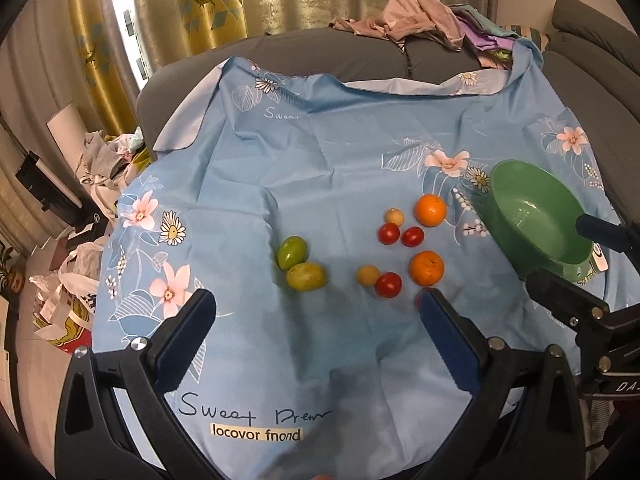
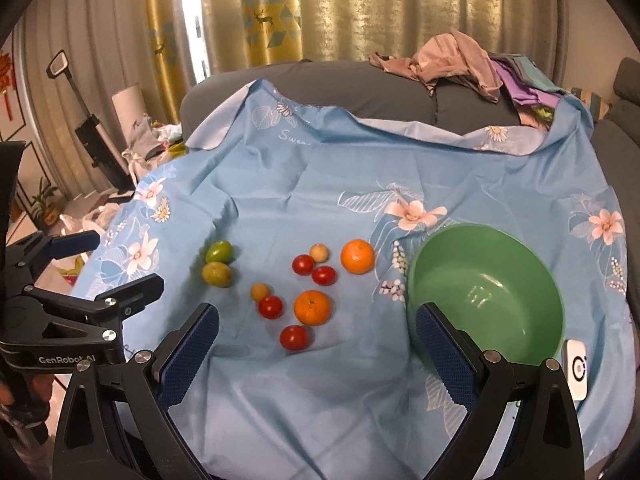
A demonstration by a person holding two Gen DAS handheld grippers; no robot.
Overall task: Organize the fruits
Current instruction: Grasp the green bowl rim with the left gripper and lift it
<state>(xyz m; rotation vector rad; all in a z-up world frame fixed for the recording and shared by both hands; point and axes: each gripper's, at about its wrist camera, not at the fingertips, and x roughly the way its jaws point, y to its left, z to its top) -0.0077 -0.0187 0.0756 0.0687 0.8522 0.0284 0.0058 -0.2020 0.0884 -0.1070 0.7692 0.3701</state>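
Right wrist view: green bowl (image 2: 486, 296) empty, fruit cluster just left of bowl | nearest cherry tomato (image 2: 294, 337) ahead of right gripper (image 2: 316, 344), jaws spread, empty | left gripper (image 1: 316, 320) also agape, farther from bowl.

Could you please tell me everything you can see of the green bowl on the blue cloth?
The green bowl is round, deep and glossy, plastic by the look, with faint raised markings at its bottom. It is empty and sits upright on the flowered blue cloth, to the right of the scattered fruit and apart from it. A small white device lies right beside its near right rim. The right gripper is open, one finger overlapping the bowl's near edge in view; contact cannot be told.
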